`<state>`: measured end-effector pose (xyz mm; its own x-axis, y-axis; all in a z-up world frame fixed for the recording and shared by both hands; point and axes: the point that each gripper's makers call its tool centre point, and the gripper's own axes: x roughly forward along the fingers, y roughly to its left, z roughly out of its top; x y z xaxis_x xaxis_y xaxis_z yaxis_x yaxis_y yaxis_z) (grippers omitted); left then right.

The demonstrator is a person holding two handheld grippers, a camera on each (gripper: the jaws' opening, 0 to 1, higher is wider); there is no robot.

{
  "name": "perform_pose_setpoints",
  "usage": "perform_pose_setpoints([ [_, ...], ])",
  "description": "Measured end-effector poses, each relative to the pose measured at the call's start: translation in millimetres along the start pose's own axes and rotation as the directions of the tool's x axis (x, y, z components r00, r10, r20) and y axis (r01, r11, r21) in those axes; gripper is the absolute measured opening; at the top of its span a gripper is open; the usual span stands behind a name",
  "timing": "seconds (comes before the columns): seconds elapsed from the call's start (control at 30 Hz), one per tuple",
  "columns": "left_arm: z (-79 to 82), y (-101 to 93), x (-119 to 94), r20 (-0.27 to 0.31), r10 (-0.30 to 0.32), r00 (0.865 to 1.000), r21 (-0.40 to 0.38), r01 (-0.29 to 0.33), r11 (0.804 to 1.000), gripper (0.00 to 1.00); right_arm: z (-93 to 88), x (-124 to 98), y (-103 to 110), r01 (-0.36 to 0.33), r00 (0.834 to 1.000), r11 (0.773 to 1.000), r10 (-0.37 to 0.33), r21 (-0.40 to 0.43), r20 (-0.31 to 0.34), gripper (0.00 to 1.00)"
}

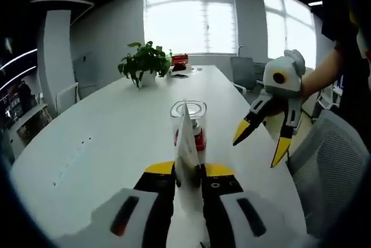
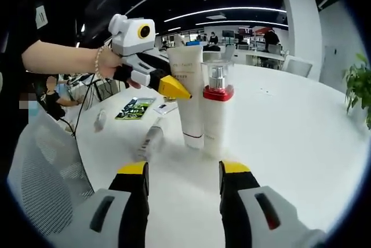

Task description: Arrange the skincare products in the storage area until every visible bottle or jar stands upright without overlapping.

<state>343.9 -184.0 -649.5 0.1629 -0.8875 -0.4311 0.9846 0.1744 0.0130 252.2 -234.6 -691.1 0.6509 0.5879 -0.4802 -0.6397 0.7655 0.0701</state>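
Observation:
A white tube (image 2: 188, 94) stands on its cap near the table's edge, and it touches or nearly touches a bottle (image 2: 215, 106) with a red band and clear cap. In the left gripper view the tube (image 1: 186, 143) shows edge-on between my left gripper's (image 1: 189, 169) yellow-tipped jaws, which are closed against its sides. The bottle (image 1: 196, 125) stands right behind it. In the right gripper view the left gripper (image 2: 175, 88), held by a hand, grips the tube from the left. My right gripper (image 2: 184, 168) is open a short way in front of both products, with nothing in it. It also hangs open above the table edge (image 1: 259, 148).
A slim pale item (image 2: 152, 138) lies on the white table (image 2: 290, 132) left of the tube. A green card (image 2: 134, 108) and a small white object (image 2: 99, 120) lie further left. Mesh chairs (image 1: 330, 155) flank the table edge. A potted plant (image 1: 145, 62) stands at the far end.

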Motion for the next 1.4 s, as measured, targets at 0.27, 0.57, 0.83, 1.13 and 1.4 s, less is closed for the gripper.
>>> perform_pose_setpoints([
  [0.27,6.2,-1.5,-6.5,0.023,0.026,0.999,-0.049,-0.025,0.998,0.30,5.6,-1.1,3.1,-0.003,1.000,1.000,0.003,-0.013,-0.001,0.50],
  [0.57,8.6,-16.1,-30.6,0.021,0.084,0.996,-0.110,-0.081,0.991,0.43,13.8,-2.7,11.5,-0.008,1.000,1.000,0.008,-0.028,0.008,0.53],
  [0.83,1.1,-26.2,-55.4,0.013,0.150,0.989,-0.190,-0.145,0.971,0.56,25.4,-7.3,19.0,-0.002,1.000,0.999,0.003,-0.045,0.026,0.57],
  [1.13,-22.6,-39.9,-91.8,-0.048,0.239,0.970,-0.306,-0.242,0.921,0.75,32.3,-8.9,27.2,-0.009,0.999,0.999,0.010,-0.036,0.033,0.61],
  [1.4,-44.1,-49.2,-128.0,-0.068,0.307,0.949,-0.392,-0.308,0.867,0.84,31.4,-9.0,35.1,-0.012,1.000,1.000,0.012,-0.027,0.016,0.68],
])
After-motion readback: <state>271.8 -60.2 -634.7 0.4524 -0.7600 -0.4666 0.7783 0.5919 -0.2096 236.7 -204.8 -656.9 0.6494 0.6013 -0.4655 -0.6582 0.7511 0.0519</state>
